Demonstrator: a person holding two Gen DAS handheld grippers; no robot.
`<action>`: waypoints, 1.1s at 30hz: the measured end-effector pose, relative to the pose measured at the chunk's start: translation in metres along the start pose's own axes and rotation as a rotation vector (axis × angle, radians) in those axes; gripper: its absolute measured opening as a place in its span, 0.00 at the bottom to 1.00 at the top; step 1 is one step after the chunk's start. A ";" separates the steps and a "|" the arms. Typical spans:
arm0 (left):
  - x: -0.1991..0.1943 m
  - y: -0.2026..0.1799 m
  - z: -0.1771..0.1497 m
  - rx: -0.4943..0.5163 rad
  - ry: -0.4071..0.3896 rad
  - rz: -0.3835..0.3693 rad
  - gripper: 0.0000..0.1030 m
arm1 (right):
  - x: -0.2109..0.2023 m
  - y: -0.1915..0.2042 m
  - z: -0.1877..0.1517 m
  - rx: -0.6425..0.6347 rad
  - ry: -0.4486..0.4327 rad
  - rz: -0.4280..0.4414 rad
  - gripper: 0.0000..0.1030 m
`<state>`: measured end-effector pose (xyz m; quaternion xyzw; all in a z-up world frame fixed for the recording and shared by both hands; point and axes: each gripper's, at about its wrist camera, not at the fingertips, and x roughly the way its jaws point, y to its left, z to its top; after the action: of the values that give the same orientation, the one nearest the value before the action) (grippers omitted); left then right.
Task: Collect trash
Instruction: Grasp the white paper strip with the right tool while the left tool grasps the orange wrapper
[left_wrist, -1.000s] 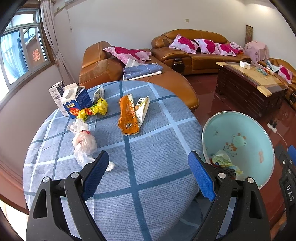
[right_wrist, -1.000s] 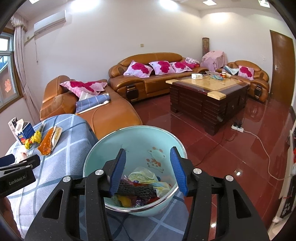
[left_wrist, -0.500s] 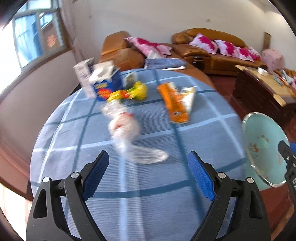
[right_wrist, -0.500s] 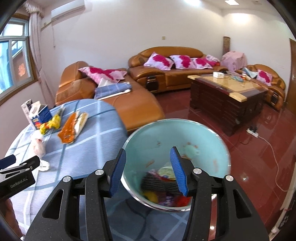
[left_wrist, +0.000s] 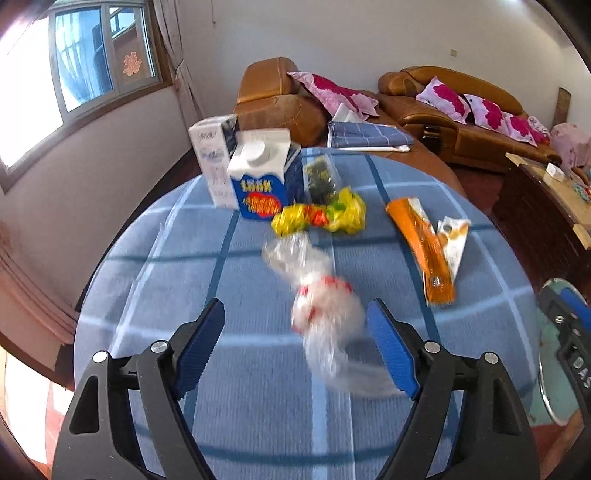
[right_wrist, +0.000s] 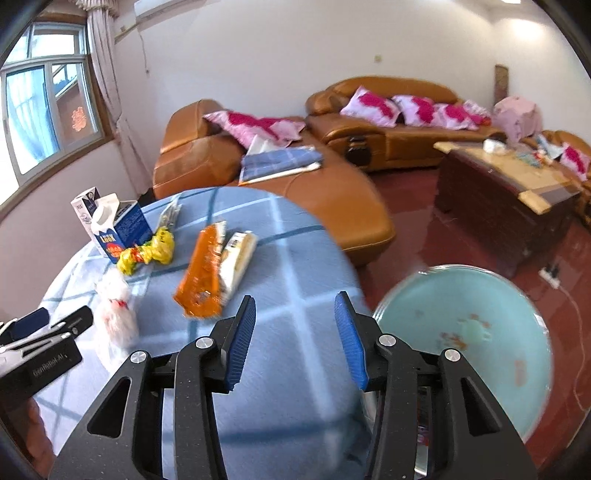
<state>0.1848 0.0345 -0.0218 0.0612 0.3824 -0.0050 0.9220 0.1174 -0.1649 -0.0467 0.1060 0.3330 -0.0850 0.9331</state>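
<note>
A crumpled clear plastic bag with red marks (left_wrist: 325, 306) lies on the blue checked round table (left_wrist: 240, 413), partly between the fingers of my open left gripper (left_wrist: 295, 343). Behind it lie a yellow wrapper (left_wrist: 321, 216), an orange wrapper (left_wrist: 424, 251) beside a white wrapper (left_wrist: 452, 240), and two cartons (left_wrist: 258, 177). My right gripper (right_wrist: 295, 336) is open and empty over the table edge. The orange wrapper (right_wrist: 203, 273) lies ahead of it to the left. The light blue trash basin (right_wrist: 469, 343) sits to its right, below the table.
Brown leather sofas (right_wrist: 266, 177) with pink cushions stand beyond the table. A dark wooden coffee table (right_wrist: 506, 192) stands at the right on the red floor. A window (left_wrist: 92, 62) is at the left.
Both grippers have swung left, away from the basin and over the table. My left gripper has come closer to the clear bag, which now lies partly between its fingers.
</note>
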 end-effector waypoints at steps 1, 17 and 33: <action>0.003 -0.001 0.006 0.005 -0.005 0.000 0.76 | 0.008 0.004 0.007 0.004 0.013 0.021 0.43; 0.045 0.007 0.039 0.005 0.030 0.020 0.75 | 0.120 0.026 0.050 0.076 0.196 0.155 0.04; 0.067 -0.065 0.058 0.032 0.068 -0.071 0.72 | 0.033 -0.014 0.068 -0.066 -0.062 -0.007 0.03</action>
<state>0.2695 -0.0346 -0.0359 0.0622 0.4155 -0.0417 0.9065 0.1804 -0.1985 -0.0188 0.0712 0.3068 -0.0807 0.9457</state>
